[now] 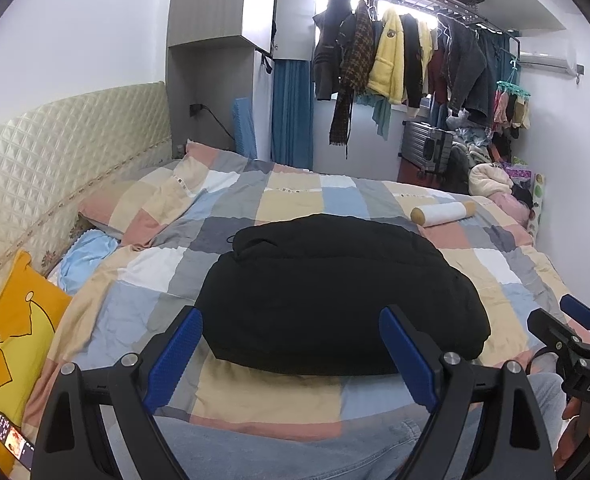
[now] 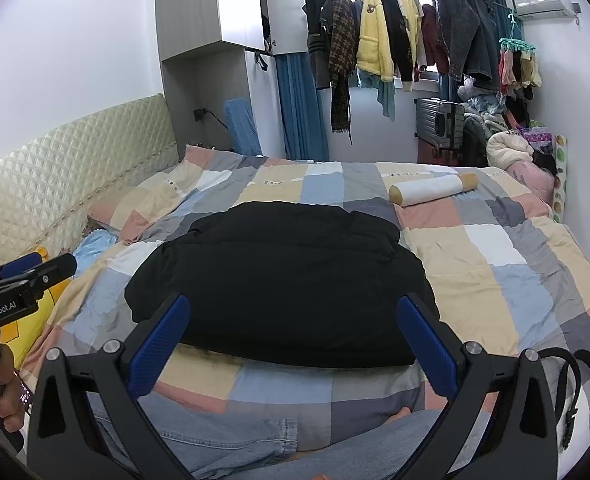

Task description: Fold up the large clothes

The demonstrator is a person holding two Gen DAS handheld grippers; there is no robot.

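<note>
Both tools (image 1: 291, 354) (image 2: 293, 346) agape, seemingly empty

The phone (image 1: 13, 442) screen is too small to read, the yellow pillow (image 1: 11, 332) runs off the left edge, and the belt (image 2: 575, 392) is cut off at right.

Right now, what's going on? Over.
Left gripper open, empty. Right gripper open, empty. Black garment folded on the bed. Nothing in the way.

Folded jacket (image 1: 335, 296) lying mid-bed on quilt (image 1: 295, 196); bolster (image 1: 443, 213) behind to the right, headboard (image 1: 55, 160) along the left.
</note>
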